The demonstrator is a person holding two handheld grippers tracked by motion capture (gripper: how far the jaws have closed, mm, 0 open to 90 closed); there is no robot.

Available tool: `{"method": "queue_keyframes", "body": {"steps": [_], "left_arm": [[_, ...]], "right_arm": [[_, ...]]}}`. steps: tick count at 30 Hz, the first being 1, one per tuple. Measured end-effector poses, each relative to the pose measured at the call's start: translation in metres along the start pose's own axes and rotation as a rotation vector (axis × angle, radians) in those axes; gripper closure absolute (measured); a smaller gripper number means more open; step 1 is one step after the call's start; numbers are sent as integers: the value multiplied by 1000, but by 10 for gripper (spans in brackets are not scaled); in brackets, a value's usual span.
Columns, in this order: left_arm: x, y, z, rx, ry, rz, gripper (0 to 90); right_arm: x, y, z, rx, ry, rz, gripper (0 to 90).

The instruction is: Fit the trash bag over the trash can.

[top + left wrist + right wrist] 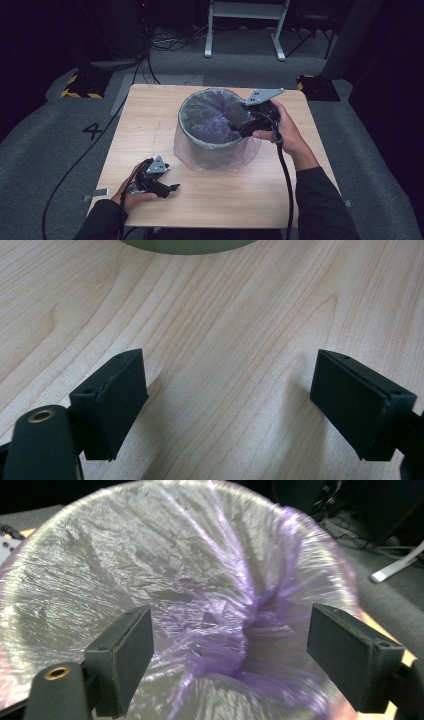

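Found the right claw (240, 126) poised over the mouth of the bin (200, 139), at the rim side nearest its own hand. Noted its jaws spread wide, with nothing caught between them. Saw the purple bag (200, 580) directly ahead of and below that claw (235, 650), already draped inside the bin, gathered into a deep crease just beyond the open jaws. Saw the bag's loose skirt (186, 155) folded over the rim and hanging down the outside wall.

Found the left claw (172, 189) lying low on the surface (150, 115), well apart from the right one. Noted it as open too and holding nothing, bare wood (225, 315) between its jaws (240, 400). Caught the foot of the bin (185, 245) a little way ahead of its tips.

Read the step in hand as seating the liner down into the bin. Judged the following worth doing:
- Lower the right claw along the crease, not across it, so as to press film to the wall without snagging.
- Keep the jaws apart or close them only lightly; thin film likely to tear under a hard pinch.
- Push gently downward and outward; too much pull probably enough to drag the skirt back over the rim.
- Bring the left claw up to the near wall to steady the bin, since a light bin may slide or tip.

Could not tell how far the bag reached toward the bin's bottom.
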State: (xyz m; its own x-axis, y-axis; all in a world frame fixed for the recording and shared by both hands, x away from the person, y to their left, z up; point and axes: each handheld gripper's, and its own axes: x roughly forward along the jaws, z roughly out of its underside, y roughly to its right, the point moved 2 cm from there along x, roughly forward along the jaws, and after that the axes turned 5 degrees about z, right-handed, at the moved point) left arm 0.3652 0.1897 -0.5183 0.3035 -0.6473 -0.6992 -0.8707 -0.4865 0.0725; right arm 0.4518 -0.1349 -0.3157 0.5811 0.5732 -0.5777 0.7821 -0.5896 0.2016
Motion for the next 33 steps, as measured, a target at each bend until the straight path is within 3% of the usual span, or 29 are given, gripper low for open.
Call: {"method": "queue_keyframes", "body": {"steps": [2, 12, 22, 28, 33], "left_arm": [[0, 0, 0, 0, 0, 0, 146], [0, 0, 0, 0, 0, 0, 146], [0, 0, 0, 0, 0, 0, 146], [0, 0, 0, 0, 0, 0, 146], [0, 0, 0, 0, 0, 0, 146]], "right_arm": [[-7, 2, 3, 23, 17, 5, 187], [-30, 2, 14, 23, 73, 59, 199], [-46, 2, 31, 3, 57, 100, 196], [-54, 0, 44, -9, 59, 153, 193], [-58, 1, 57, 2, 61, 174, 194]]}}
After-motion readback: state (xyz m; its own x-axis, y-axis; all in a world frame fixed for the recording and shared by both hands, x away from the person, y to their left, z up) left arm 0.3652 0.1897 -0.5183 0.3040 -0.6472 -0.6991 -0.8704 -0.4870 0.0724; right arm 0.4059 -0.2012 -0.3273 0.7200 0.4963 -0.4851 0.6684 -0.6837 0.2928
